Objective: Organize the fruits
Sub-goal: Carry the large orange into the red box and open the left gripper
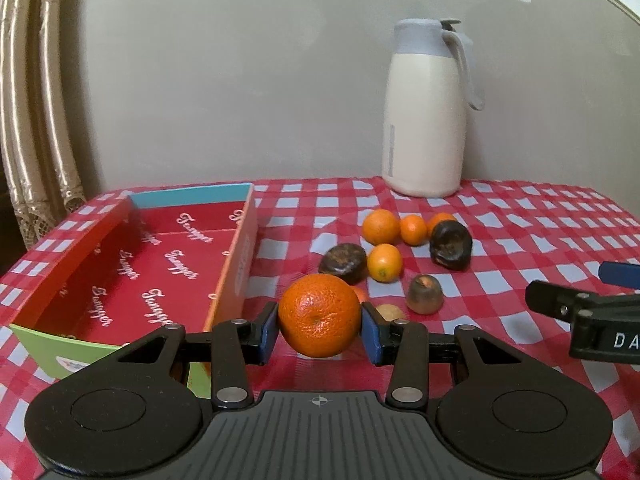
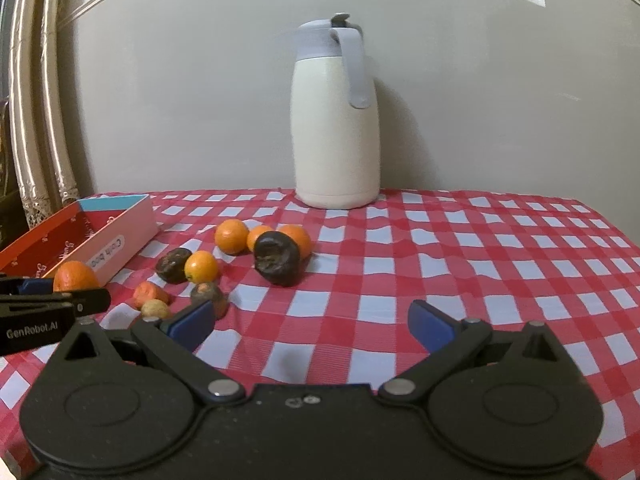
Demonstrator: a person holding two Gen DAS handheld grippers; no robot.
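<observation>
Red-and-white checked cloth covers the tabletop (image 2: 460, 248), with a cream jug (image 1: 426, 120) standing against the pale wall at the far edge. The left hand-held gripper (image 1: 320, 330) pinches a large orange (image 1: 319, 320) between its blue pads, just off the cloth and right beside the open red box (image 1: 132, 272), which lies ahead and to its left. The box looks empty as far as its floor shows — so sorting seems barely begun, this orange likely the first to go in. Ahead and to the right of that gripper wait the rest: several small oranges (image 1: 382, 226), two dark shrivelled fruits (image 1: 451, 245), and a few small odd pieces nearer in. The right hand-held gripper (image 2: 312, 326) hovers with its fingers spread wide, holding nothing — the pile just ahead on its left.
</observation>
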